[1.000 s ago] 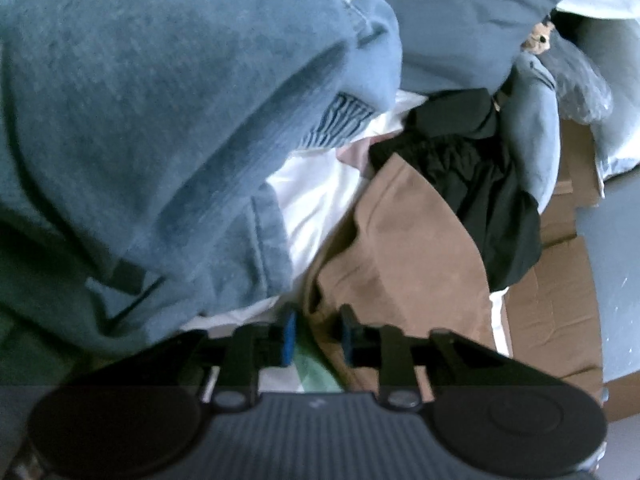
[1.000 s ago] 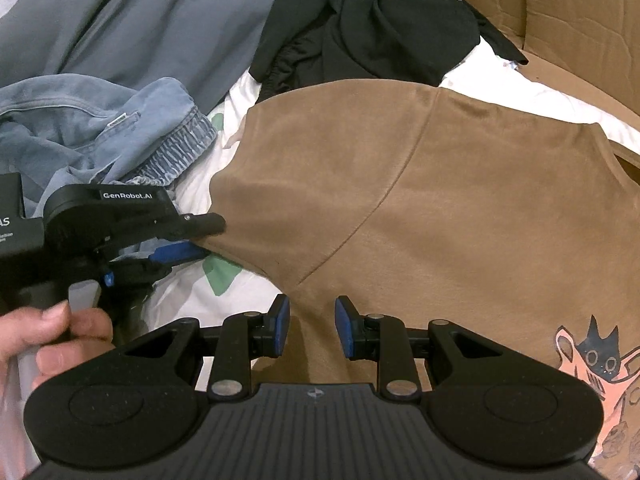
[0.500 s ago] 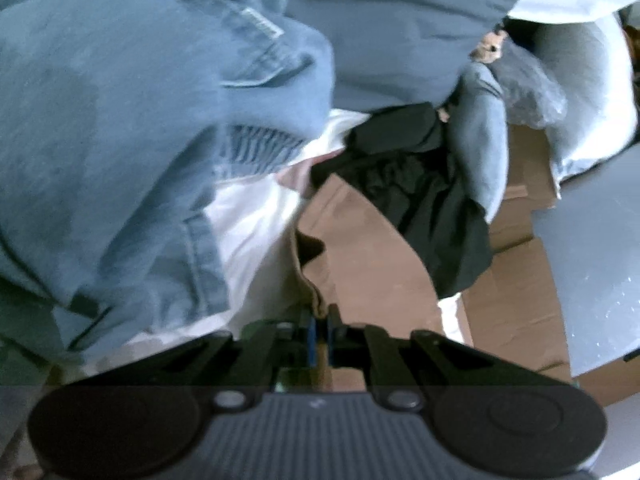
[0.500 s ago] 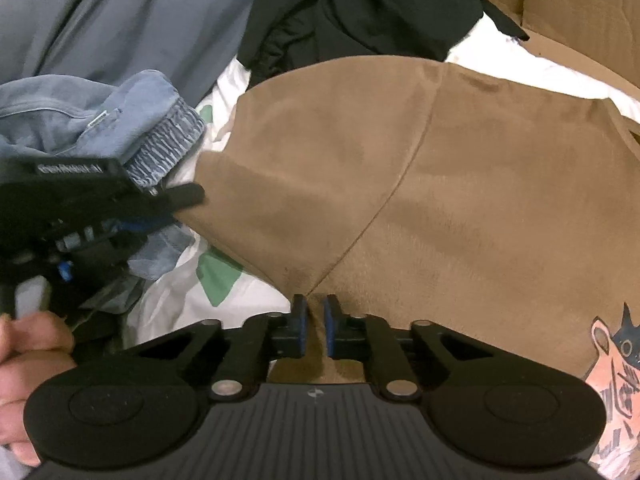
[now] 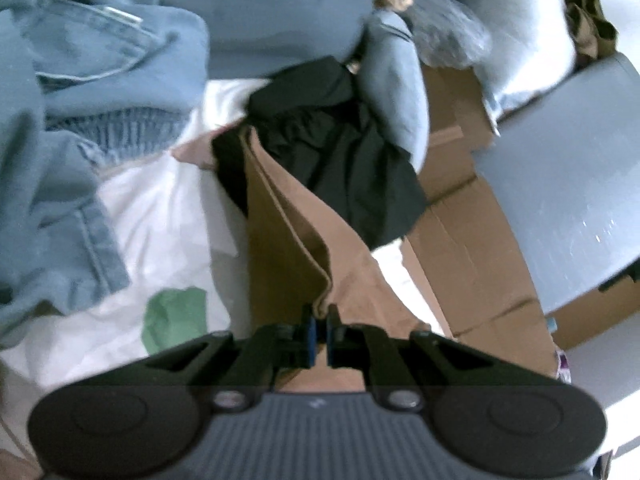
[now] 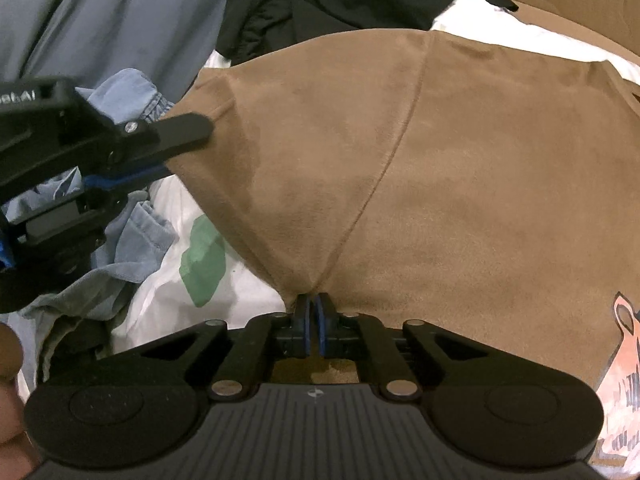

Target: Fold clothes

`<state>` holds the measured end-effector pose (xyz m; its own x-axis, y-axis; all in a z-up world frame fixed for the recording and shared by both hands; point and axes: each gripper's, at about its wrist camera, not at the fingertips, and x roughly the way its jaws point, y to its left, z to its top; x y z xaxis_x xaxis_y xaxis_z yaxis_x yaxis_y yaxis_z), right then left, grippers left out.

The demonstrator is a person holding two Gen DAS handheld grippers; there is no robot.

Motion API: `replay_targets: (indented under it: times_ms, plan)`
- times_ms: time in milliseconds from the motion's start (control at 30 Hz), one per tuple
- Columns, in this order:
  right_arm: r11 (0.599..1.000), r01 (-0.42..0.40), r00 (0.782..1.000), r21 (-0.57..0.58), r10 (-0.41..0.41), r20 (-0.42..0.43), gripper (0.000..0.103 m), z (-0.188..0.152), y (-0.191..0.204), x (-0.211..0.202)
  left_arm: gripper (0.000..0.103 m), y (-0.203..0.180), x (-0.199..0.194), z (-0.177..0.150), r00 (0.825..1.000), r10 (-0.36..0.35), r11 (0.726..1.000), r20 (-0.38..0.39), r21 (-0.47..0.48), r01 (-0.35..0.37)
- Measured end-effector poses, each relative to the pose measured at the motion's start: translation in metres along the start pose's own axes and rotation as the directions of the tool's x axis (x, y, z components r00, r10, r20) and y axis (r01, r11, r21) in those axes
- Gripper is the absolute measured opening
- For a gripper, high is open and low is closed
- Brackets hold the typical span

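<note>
Brown T-shirt [image 6: 460,168] lies on the bed's white sheet [image 6: 168,304], spread wide in the right wrist view w/ a seam running diagonally from the top centre down to the near edge. Long axis hard to judge; the cloth runs from the sleeve end at left toward an orange cartoon print [image 6: 624,364] at far right, so the printed front faces up.

Right tool [image 6: 312,312] clenched on the shirt's near edge, right where the seam ends; fabric peaks up into the pads. Left tool [image 6: 176,148] grips the sleeve end at left, cloth pinched betw. its black fingers. In the left wrist view the left tool [image 5: 319,326] is closed on a folded hem, w/ the shirt [image 5: 280,232] stretching away from it as a narrow band.

Green patch [image 5: 176,316] on the sheet just left of the shirt. Denim garment [image 5: 72,128] bunched further left. Black garment [image 5: 340,148] past the shirt's far edge, touching it. Cardboard box [image 5: 472,232] to the right; grey-blue fabric [image 6: 112,12] beyond.
</note>
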<state>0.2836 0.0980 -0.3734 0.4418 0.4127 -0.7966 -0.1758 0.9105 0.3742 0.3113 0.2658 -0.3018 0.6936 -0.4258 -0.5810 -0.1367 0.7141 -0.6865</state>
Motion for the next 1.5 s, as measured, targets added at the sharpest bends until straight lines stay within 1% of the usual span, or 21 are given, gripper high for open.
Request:
replay_targets:
  times_ms: [200,333,467,500,533,567,600,633,767,967,1000,1067,1100,1167,1200,1233,1267,1300,1333,1433,1500]
  plan:
    - [1.000,-0.013,1.000,0.010,0.013,0.014,0.009,-0.003,-0.002,0.000,0.004,-0.010,0.004,-0.010,0.998,-0.042,0.998,-0.049,0.038,0.044]
    - [1.000,-0.024,1.000,0.011,0.024,0.009,0.009,-0.001,-0.004,-0.002,0.004,-0.016,0.004,-0.018,0.995,-0.051,0.996,-0.090,0.065,0.057]
    - [0.999,-0.035,0.999,0.010,0.036,-0.014,0.012,0.005,-0.007,-0.007,0.005,-0.019,0.005,-0.024,0.995,-0.045,0.994,-0.094,0.092,0.054]
    - [1.000,-0.030,0.999,0.000,0.030,-0.012,0.017,0.006,-0.006,-0.011,0.005,-0.018,0.004,-0.024,0.995,-0.044,0.994,-0.094,0.092,0.053]
    - [1.000,-0.020,1.000,-0.015,0.020,-0.006,0.033,0.006,-0.005,-0.017,0.005,-0.018,0.004,-0.024,0.995,-0.043,0.994,-0.095,0.093,0.052]
    - [0.999,-0.009,1.000,-0.030,0.009,0.001,0.043,0.007,-0.004,-0.022,0.005,-0.018,0.004,-0.024,0.995,-0.041,0.995,-0.094,0.091,0.050]
    - [0.999,-0.001,1.000,-0.047,0.002,0.012,0.056,0.008,-0.002,-0.029,0.005,-0.017,0.004,-0.024,0.995,-0.040,0.995,-0.093,0.089,0.048]
    - [0.998,0.005,1.000,-0.066,-0.003,0.027,0.058,0.008,0.001,-0.035,0.005,-0.017,0.004,-0.023,0.995,-0.038,0.995,-0.092,0.087,0.046]
    - [0.992,0.028,0.997,-0.122,-0.019,0.078,0.058,0.013,0.010,-0.047,0.005,-0.019,0.005,-0.023,0.995,-0.038,0.995,-0.097,0.084,0.046]
    - [0.980,0.063,0.988,-0.190,-0.035,0.149,0.057,0.023,0.025,-0.054,0.006,-0.019,0.004,-0.023,0.990,-0.066,0.994,-0.121,0.080,0.077]
    - [0.977,0.070,0.986,-0.201,-0.037,0.161,0.057,0.024,0.028,-0.055,0.008,-0.019,0.005,-0.023,0.990,-0.069,0.994,-0.125,0.081,0.080]
    - [0.976,0.077,0.984,-0.203,-0.041,0.174,0.057,0.025,0.027,-0.053,0.016,-0.017,0.004,-0.021,0.990,-0.078,0.994,-0.118,0.069,0.086]
    - [0.976,0.080,0.983,-0.202,-0.044,0.180,0.056,0.026,0.026,-0.052,0.017,-0.016,0.003,-0.020,0.989,-0.085,0.994,-0.117,0.059,0.093]
    - [0.976,0.087,0.980,-0.200,-0.048,0.191,0.047,0.026,0.024,-0.049,0.017,-0.013,0.002,-0.018,0.987,-0.111,0.992,-0.121,0.040,0.116]
    - [0.976,0.090,0.979,-0.198,-0.050,0.196,0.036,0.026,0.024,-0.047,0.017,-0.012,-0.001,-0.017,0.987,-0.114,0.992,-0.114,0.045,0.119]
    - [0.976,0.093,0.978,-0.197,-0.052,0.202,0.029,0.026,0.023,-0.046,0.017,-0.011,-0.003,-0.016,0.987,-0.117,0.991,-0.108,0.049,0.123]
    - [0.976,0.096,0.977,-0.196,-0.054,0.207,0.027,0.027,0.022,-0.044,0.018,-0.010,-0.006,-0.016,0.988,-0.119,0.991,-0.102,0.054,0.125]
    - [0.977,0.100,0.976,-0.189,-0.059,0.211,0.021,0.028,0.019,-0.044,0.018,-0.007,-0.009,-0.015,0.989,-0.114,0.991,-0.090,0.055,0.120]
    - [0.979,0.105,0.975,-0.176,-0.066,0.214,0.020,0.029,0.016,-0.044,0.021,-0.004,-0.013,-0.013,0.991,-0.109,0.992,-0.077,0.055,0.114]
    - [0.985,0.104,0.974,-0.138,-0.072,0.217,0.020,0.032,0.008,-0.048,0.028,0.005,-0.017,-0.012,0.998,-0.035,0.995,-0.057,0.090,0.041]
    - [0.987,0.104,0.972,-0.122,-0.076,0.222,0.020,0.033,0.005,-0.051,0.029,0.011,-0.012,-0.015,0.996,0.015,0.994,-0.087,0.113,-0.005]
